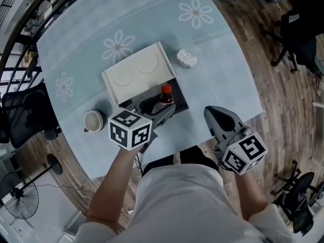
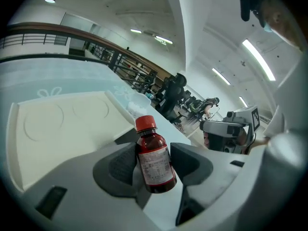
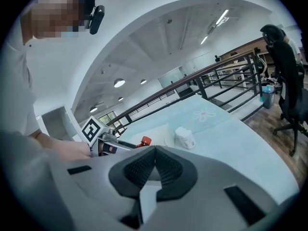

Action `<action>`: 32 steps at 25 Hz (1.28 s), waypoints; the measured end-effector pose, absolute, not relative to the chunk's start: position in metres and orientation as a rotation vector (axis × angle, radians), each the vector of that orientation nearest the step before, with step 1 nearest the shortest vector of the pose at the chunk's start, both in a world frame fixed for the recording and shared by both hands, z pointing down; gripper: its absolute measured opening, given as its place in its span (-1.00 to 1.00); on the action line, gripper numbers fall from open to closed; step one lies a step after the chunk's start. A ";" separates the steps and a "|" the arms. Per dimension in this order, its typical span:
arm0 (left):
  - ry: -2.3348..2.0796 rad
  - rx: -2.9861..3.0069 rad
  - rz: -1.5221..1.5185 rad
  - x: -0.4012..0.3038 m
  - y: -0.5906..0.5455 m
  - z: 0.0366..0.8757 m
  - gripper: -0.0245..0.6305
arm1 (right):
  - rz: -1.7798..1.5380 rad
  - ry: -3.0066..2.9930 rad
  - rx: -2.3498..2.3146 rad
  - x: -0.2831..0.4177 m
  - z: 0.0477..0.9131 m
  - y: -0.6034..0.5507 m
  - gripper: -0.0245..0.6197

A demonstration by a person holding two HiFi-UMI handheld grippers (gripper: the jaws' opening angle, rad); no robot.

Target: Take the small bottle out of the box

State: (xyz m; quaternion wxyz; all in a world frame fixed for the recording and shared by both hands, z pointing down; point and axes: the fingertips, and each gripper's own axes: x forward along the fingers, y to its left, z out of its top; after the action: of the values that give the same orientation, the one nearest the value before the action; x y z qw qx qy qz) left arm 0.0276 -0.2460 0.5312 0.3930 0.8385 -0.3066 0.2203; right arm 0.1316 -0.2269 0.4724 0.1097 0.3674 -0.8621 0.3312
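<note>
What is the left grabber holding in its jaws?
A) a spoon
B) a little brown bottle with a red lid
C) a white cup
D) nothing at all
B: in the left gripper view, the left gripper has its jaws closed on both sides of the small bottle, which is brown with a red cap.

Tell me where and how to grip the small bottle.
Grip the bottle by its labelled body, below the red cap, with pads on opposite sides, coming from the person's side. It stands near upright, and its round, straight body gives more surface than the small cap. The left gripper is shut on it just so.
</note>
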 end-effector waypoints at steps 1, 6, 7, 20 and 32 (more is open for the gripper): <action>-0.781 2.146 0.548 0.026 -0.246 0.524 -0.22 | 0.962 -2.538 1.083 0.129 0.468 -0.227 -0.86; -0.789 2.252 0.459 0.017 -0.240 0.484 -0.22 | 0.898 -2.563 1.100 0.116 0.446 -0.221 -0.86; -0.788 2.279 0.442 0.015 -0.238 0.476 -0.22 | 0.884 -2.568 1.102 0.113 0.442 -0.220 -0.86; -0.818 2.442 0.308 -0.022 -0.199 0.404 -0.22 | 0.732 -2.631 1.130 0.079 0.383 -0.198 -0.86; -0.827 2.584 0.122 -0.057 -0.168 0.341 -0.22 | 0.601 -2.690 1.150 0.046 0.336 -0.184 -0.86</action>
State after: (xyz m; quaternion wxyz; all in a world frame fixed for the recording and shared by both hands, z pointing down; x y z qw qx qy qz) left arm -0.0569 -0.1680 0.3409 0.2112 0.9300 -0.2976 0.0440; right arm 0.0458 -0.1843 0.3359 0.0773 0.3839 -0.8980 0.2005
